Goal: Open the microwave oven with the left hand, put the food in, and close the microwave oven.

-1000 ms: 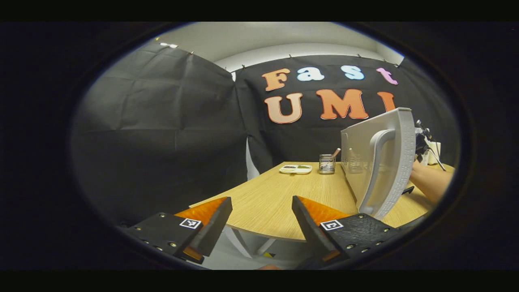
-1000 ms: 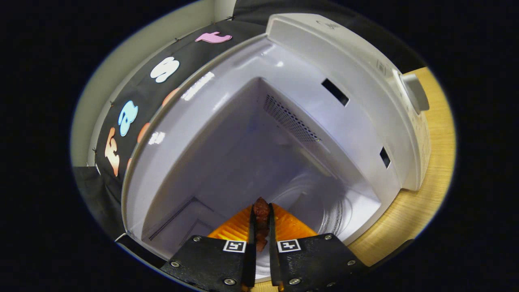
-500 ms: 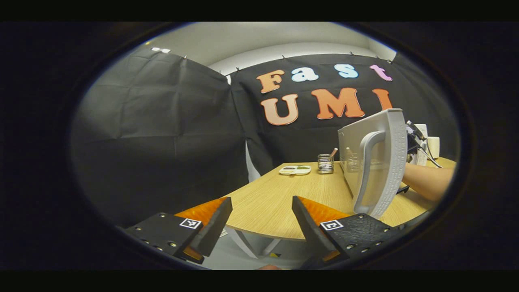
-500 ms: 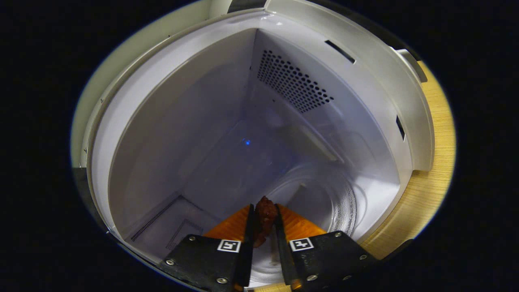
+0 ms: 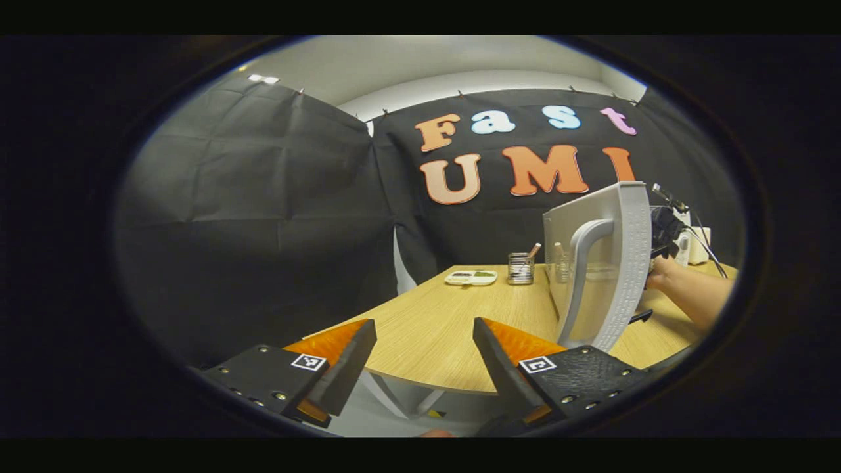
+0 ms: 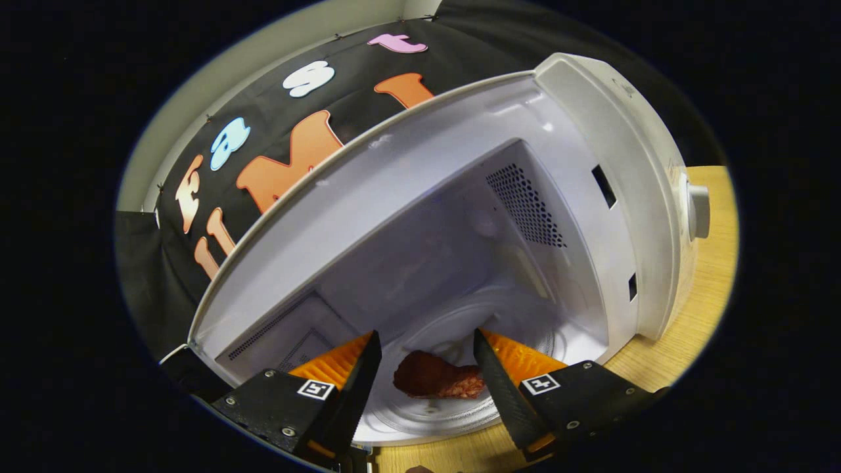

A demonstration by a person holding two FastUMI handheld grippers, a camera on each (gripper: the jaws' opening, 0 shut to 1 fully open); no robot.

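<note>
Food sits in the open microwave [image 6: 591, 131]

The food [image 6: 437, 382] lies on the turntable between the right gripper's [image 6: 424, 368] released, spread fingers; the left gripper [image 5: 424, 358] gapes empty near the door [image 5: 601, 263].

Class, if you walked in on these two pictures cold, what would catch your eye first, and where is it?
A dark red piece of food lies on the glass plate inside the open microwave, between the right tongs' spread fingers. In the left gripper view, the white door stands open on the wooden table.
</note>
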